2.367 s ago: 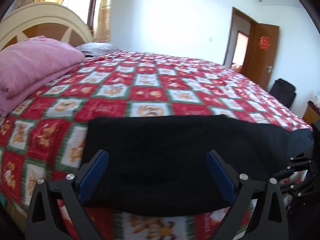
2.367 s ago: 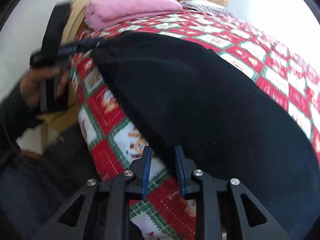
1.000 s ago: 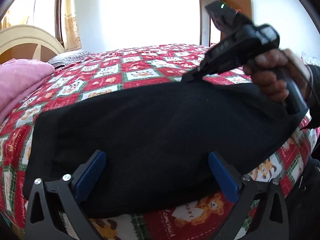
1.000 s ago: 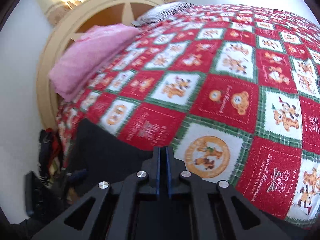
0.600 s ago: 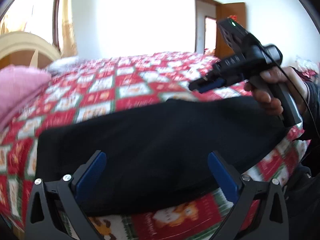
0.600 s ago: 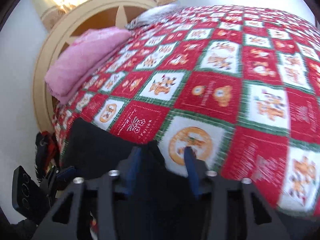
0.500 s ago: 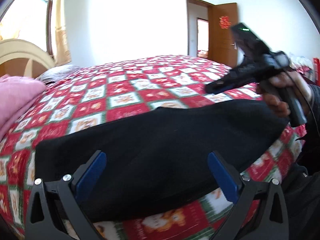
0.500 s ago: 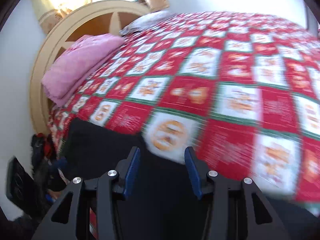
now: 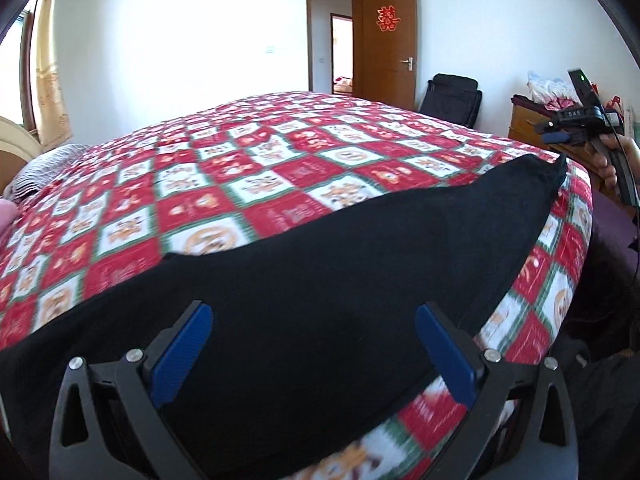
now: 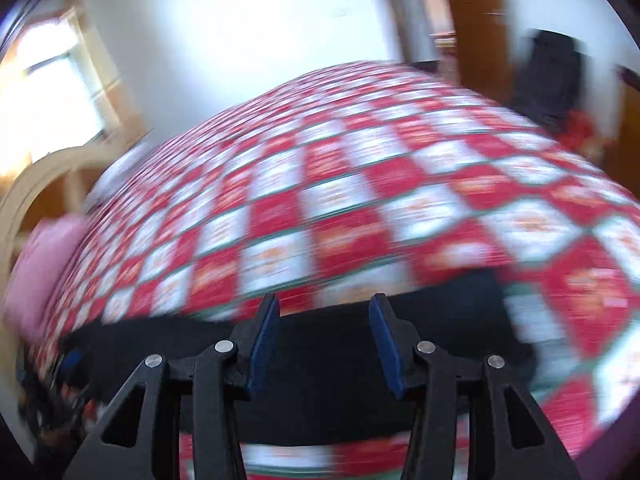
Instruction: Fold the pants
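1. Since the black pants lie flat along the near edge of the bed, over the red patchwork quilt, both tools can stand off; the left gripper hangs over the cloth with its jaws spread wide and nothing between them; the right gripper is also parted, less widely, and holds nothing.
2. Judging by the long even band the garment forms, one fold looks done and a crosswise fold is probably left; the open jaws suit a fresh reach for an end.
3. Only the left wrist view shows the far tip of the pants by the bed's corner, the right gripper held clear of it, and the open door.
4. Although badly smeared, the right wrist view alone shows the pink pillow and the headboard.
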Demonstrator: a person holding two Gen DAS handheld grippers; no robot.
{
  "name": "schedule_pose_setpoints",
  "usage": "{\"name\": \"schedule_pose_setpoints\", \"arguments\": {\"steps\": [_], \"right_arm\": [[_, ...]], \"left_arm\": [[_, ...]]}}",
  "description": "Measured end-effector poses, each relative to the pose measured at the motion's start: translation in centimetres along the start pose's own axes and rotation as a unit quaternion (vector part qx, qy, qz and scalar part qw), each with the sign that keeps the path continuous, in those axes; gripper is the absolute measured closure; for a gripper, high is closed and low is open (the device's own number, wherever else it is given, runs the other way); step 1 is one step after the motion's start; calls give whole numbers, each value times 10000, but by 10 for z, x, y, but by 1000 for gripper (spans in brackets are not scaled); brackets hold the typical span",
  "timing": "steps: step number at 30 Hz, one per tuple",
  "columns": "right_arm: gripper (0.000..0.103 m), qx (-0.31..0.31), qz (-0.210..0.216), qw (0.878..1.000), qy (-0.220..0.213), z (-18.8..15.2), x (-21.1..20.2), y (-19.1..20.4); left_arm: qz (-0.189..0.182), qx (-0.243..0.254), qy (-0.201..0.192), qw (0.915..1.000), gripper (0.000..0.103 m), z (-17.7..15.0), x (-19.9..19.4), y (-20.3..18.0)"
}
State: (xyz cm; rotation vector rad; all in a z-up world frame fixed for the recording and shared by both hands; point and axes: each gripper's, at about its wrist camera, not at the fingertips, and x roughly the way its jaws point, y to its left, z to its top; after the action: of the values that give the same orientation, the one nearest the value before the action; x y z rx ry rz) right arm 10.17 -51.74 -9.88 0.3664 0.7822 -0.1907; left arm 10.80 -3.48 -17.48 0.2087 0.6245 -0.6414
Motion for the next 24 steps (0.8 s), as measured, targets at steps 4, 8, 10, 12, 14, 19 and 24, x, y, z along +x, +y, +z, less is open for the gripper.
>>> {"name": "schedule_pose_setpoints", "arguments": {"steps": [4,8,10,12,14,19,24], "right_arm": [[54,1003,-263,9944,202,10,-10,-77],[54,1074,-241,9931,399,9,-2,-98],[54,1212,-240,9908,549,8,4,-106],[54,1378,0,9878,719,1,3,-109],[54,1348,0,9871,859,-8,-2,-103],[54,1592,341,9832,824,-30,-30,-98],[54,1627,466,9804,1004,-35,-19,-85]], "left_arm": [[-105,-62,127,9998,0,2,15,-7],[-113,-96,336,9993,0,-6,25,-11],[7,-87,402,9992,0,-9,27,-11],[57,-134,367,9992,0,-10,24,-8],[36,-259,337,9991,0,-12,23,-3],[91,-180,341,9992,0,-14,26,-4],[61,-194,273,9994,0,-16,26,-4]]}}
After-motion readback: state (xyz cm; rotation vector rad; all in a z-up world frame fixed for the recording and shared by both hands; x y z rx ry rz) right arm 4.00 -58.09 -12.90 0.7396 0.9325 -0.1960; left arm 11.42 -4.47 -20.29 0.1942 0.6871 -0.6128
